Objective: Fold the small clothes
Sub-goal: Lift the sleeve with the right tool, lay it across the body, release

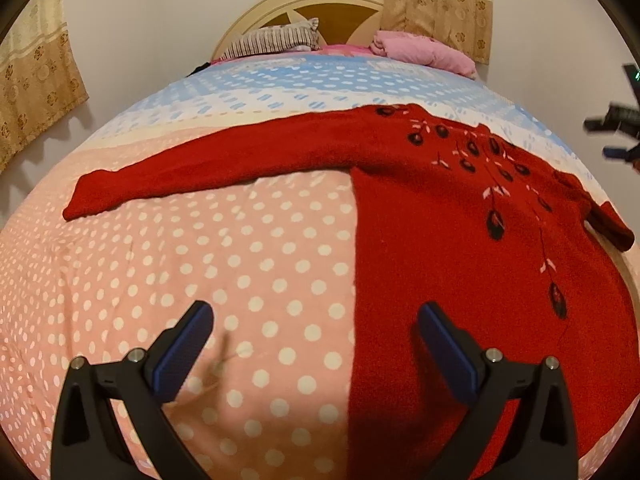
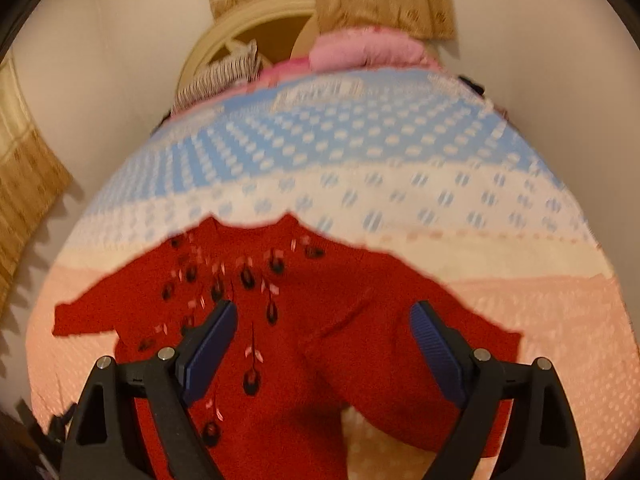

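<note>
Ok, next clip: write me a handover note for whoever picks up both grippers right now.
Left gripper: jaws open, empty, over the pink polka-dot bedsheet beside the sweater's edge.
Right gripper: jaws open, empty, above the sweater's body.
Red knitted sweater with dark flower embroidery: lies flat on the bed, front up; one sleeve stretched straight out, the other sleeve angled down beside the body.
Done: sweater spread out.
Left: fold both sleeves in, then the body.

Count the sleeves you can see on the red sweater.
2. One sleeve stretches out flat to the left; the other lies folded over the sweater's right side.
</note>
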